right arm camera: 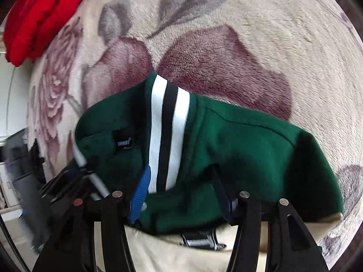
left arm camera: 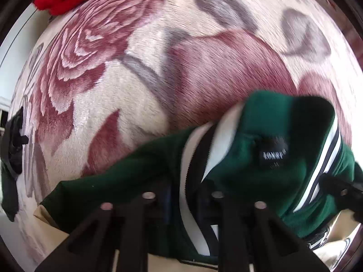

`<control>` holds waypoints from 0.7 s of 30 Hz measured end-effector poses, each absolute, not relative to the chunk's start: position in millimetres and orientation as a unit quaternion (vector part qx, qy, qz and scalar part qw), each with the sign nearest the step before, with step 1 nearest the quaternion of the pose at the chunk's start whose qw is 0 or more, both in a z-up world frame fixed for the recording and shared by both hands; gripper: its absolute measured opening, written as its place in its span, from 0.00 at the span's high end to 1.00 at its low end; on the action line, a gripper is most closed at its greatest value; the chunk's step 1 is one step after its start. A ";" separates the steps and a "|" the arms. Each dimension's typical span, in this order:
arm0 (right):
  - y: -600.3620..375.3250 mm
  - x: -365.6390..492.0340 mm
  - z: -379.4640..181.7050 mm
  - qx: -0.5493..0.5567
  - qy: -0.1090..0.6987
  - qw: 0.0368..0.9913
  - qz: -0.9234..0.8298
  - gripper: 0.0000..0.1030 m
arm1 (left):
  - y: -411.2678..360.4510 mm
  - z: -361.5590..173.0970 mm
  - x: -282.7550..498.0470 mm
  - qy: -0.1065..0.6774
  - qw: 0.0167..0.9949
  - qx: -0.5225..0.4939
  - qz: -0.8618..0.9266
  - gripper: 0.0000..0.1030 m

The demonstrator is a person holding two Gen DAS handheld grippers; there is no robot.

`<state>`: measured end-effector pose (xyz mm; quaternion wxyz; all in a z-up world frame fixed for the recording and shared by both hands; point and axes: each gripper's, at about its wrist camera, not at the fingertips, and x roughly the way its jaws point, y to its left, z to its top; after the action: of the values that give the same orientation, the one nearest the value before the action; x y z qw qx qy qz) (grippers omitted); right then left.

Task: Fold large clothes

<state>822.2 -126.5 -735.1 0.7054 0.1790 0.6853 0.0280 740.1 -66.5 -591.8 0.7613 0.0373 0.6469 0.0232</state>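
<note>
A dark green jacket (left arm camera: 261,149) with white and black striped ribbing (right arm camera: 166,136) is lying bunched at the near edge of a plush floral blanket (left arm camera: 140,86), its collar end raised and partly turned over so the black neck label (left arm camera: 273,155) is showing. A cream lining (right arm camera: 172,256) is peeking out along the jacket's lower edge, close under both cameras.

The left tongs (left arm camera: 183,200) are sitting right at the green fabric and striped trim, which are filling the gap between the black arms; the tips themselves are hidden under the cloth, so I cannot tell whether they are clamping it. The right tongs (right arm camera: 181,195) are standing apart, with one blue finger (right arm camera: 140,195) showing on the left and a dark one on the right, and the jacket's folded bulk is sitting between them. From the left wrist view, the right tool is appearing as a dark shape at the right rim, touching the jacket's striped edge.

A red garment (right arm camera: 38,15) is lying well apart at the far left corner of the blanket. Dark, blurred objects (right arm camera: 25,165) are standing off the blanket's left side.
</note>
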 end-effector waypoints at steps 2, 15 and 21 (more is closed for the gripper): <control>-127.0 823.4 -753.4 0.169 0.688 0.706 0.024 0.44 | -60.0 -590.7 746.4 0.644 0.764 0.035 0.024 0.90; -137.0 844.4 -731.6 0.161 0.601 0.782 -0.031 1.00 | -41.9 -596.8 799.6 0.660 0.749 -0.039 0.043 0.90; -120.7 854.7 -725.2 0.140 0.651 0.745 0.040 0.99 | -55.6 -596.6 785.4 0.662 0.748 0.002 0.045 0.82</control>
<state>854.7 -120.7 -725.2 0.7452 0.1401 0.6507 0.0402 785.4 -55.6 -596.6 0.7482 0.0018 0.6620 0.0450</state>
